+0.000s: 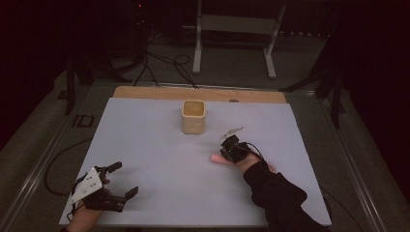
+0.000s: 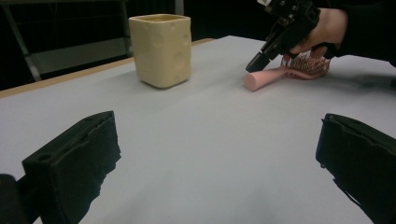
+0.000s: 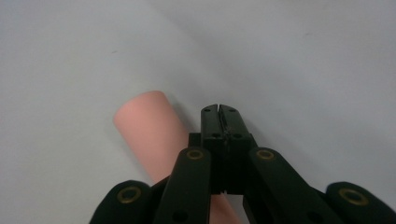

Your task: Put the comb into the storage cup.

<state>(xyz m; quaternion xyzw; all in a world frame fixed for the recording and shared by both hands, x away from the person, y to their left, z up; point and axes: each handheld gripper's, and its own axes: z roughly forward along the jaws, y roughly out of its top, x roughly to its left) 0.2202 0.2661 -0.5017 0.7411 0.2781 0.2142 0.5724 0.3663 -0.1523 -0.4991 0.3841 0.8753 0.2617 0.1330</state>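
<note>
So the right gripper [image 1: 226, 151] was hovering right over the pink hairbrush [image 2: 285, 72], jaws pressed flat together with nothing between them. From the right gripper view the pink handle [image 3: 149, 135] sat just below and to the left of the closed tips, so it wasn't pinching anything, more like resting above or beside it. My guess is it was lining up for a grab and would need to spread first, since closed jaws can't take that round handle.

The brush itself lay flat on the white table cover [image 1: 159, 159], bristle head tucked under the person's right hand [image 2: 322, 28] and the handle sticking out past the gripper's tips. That puts the handle on the free side, which probably makes it the easy part to pinch.

Ahead of the right gripper and a bit off to its left stood the cream cup [image 1: 194, 116], upright, open top, well apart from the brush. Looks like the likely place the brush would end up, though that's just my read.

The left gripper [image 1: 116, 186] was parked near the table's front edge, jaws spread wide and empty, with cup and brush both far out in front of it. Seemed like it was just staying out of the way.
</note>
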